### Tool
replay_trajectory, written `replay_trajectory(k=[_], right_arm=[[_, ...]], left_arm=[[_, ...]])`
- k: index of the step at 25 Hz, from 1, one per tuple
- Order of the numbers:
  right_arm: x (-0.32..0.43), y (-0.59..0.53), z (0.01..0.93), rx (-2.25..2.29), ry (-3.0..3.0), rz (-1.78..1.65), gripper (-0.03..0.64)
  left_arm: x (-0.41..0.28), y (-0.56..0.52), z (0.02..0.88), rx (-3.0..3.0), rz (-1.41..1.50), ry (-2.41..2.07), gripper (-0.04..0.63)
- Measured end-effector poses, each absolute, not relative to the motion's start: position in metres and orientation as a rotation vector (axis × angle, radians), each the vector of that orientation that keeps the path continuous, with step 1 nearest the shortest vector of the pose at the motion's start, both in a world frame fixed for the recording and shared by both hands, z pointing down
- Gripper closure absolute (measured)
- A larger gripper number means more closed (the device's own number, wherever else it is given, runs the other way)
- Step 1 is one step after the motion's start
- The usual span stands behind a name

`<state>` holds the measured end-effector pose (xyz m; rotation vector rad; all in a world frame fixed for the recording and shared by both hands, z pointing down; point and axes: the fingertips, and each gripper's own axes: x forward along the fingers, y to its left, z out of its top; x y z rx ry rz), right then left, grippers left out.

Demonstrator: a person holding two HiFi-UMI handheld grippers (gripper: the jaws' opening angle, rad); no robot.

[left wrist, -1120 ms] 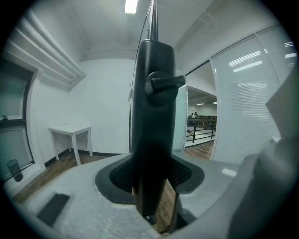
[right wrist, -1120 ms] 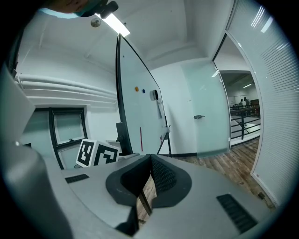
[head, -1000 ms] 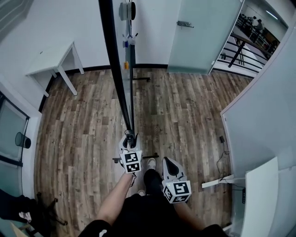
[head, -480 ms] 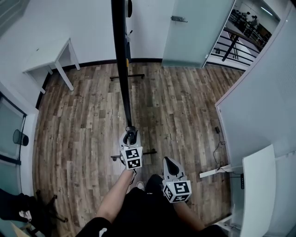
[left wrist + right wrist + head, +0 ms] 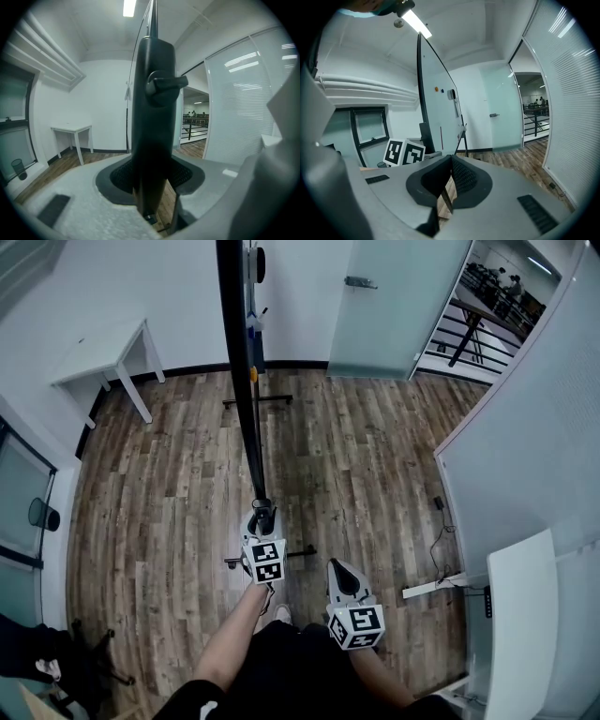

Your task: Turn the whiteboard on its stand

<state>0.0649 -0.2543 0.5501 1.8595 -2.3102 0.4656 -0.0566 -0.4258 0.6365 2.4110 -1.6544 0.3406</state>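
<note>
The whiteboard (image 5: 238,381) is seen edge-on in the head view, a dark line running from the top down to my left gripper (image 5: 262,515). That gripper is shut on the board's dark frame (image 5: 152,117), which fills the gap between the pads in the left gripper view; a knob (image 5: 164,84) juts from the frame higher up. The stand's feet (image 5: 258,401) rest on the wood floor. My right gripper (image 5: 336,565) hangs to the right of the board, jaws shut with nothing between them. The right gripper view shows the board's face (image 5: 436,108) to the left, and my right gripper (image 5: 449,176).
A white table (image 5: 103,348) stands at the back left wall. A frosted glass door (image 5: 394,306) is at the back, a partition wall (image 5: 525,427) on the right with a cable (image 5: 441,531) on the floor. The person's feet (image 5: 281,615) are by the near stand foot.
The left gripper has kept its hold on the frame while the board's edge swung slightly. The view has shifted a little. The right gripper has hardly moved.
</note>
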Motion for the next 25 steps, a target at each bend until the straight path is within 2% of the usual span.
replay_trajectory(k=[25], right_arm=[[0.072,-0.139,0.554,1.749,-2.397,0.459,0.606]], left_arm=[[-0.06,-0.31,0.635,2.375,0.321,-1.698,0.411]])
